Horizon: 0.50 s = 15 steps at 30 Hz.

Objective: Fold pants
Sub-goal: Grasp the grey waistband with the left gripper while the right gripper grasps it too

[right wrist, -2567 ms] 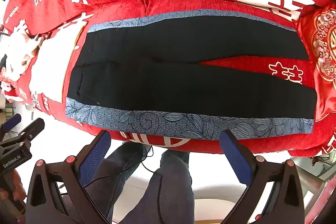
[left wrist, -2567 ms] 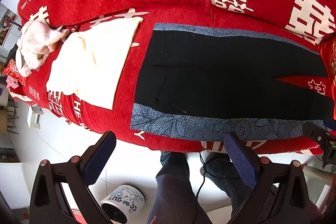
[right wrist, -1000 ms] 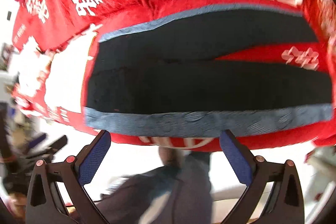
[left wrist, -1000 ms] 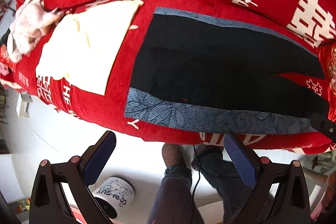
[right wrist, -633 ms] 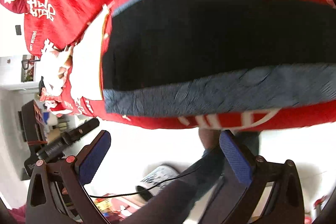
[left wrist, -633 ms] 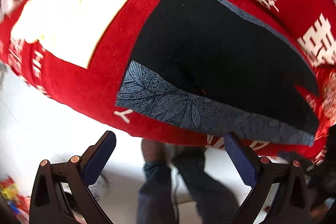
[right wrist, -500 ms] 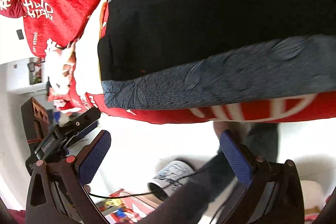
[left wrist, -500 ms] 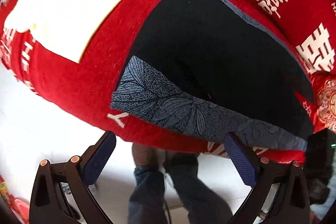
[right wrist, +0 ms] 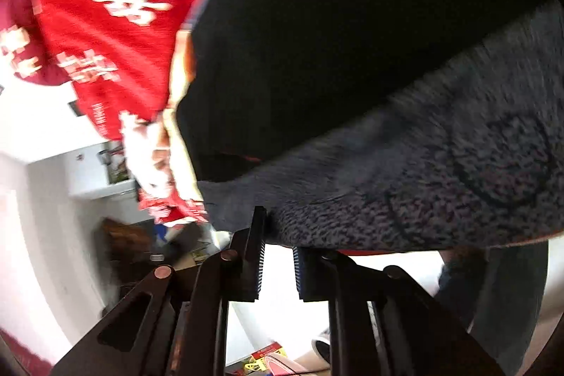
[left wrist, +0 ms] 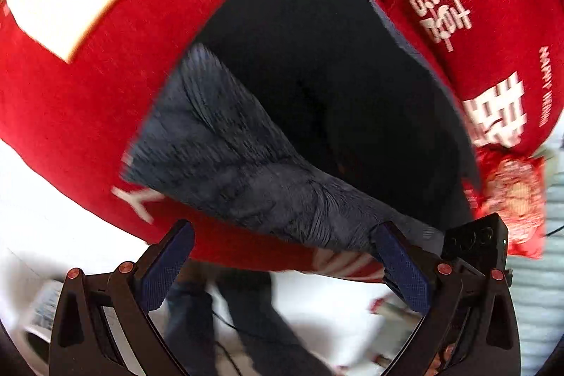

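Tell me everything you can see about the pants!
The pants are black with a grey-blue leaf-patterned strip along each long side. They look soft and lie spread flat on the red sofa cover, near edge drooping over the front. The right tongs, nearly closed, are at that near strip.

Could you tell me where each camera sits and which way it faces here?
Left wrist: behind the open left hand-held gripper, facing the pants on the red sofa; the person's legs show below.
Right wrist: behind the nearly closed right hand-held gripper at the pants' grey edge.
Shared: pants and sofa.
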Tool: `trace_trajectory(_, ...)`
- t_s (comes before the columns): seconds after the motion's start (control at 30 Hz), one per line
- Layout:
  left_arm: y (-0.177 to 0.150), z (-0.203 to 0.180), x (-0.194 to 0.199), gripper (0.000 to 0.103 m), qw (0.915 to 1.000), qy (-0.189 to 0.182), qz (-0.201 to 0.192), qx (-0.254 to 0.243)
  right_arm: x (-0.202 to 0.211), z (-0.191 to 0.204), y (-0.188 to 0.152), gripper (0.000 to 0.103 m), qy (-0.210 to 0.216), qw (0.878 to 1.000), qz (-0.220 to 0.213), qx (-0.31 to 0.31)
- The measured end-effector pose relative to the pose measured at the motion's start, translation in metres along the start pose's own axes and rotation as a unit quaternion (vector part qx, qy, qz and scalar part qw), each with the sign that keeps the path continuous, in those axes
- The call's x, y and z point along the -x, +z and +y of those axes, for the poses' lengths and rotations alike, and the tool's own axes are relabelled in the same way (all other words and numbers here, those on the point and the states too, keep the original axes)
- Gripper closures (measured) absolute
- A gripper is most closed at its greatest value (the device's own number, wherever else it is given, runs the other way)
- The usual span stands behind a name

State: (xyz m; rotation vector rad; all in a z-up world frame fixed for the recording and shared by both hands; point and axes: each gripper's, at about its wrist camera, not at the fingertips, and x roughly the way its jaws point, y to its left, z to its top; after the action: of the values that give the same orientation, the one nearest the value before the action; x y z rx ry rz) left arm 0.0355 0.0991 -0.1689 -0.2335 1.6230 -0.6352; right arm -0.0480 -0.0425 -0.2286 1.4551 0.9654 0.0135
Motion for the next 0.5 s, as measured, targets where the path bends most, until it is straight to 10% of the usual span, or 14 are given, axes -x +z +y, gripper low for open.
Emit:
trace_trajectory(0.17, 0.02, -0.001, -0.011, 0.002, 0.9968, -0.047, -0.02, 0.062, 0.012, 0.035, -0.005, 0.09, 0.015, 0.998, 0.024, 0.064)
trace_trajectory(0.27, 0.032, -0.005, -0.024, 0.032, 0.9979, -0.03, -0.015, 0.055, 0.017, 0.032, -0.008, 0.087, -0.008, 0.997, 0.033, 0.066)
trace_trajectory(0.4, 0.028, -0.008, -0.032, 0.032, 0.9996, -0.01, -0.008, 0.023, 0.056, -0.005, -0.007, 0.048, -0.035, 0.999, -0.023, 0.016)
trace_trajectory(0.5, 0.024, -0.008, -0.031, 0.032, 0.9998, -0.004, 0.004, 0.017, 0.087, -0.037, -0.012, 0.047, -0.047, 0.997, -0.06, -0.022)
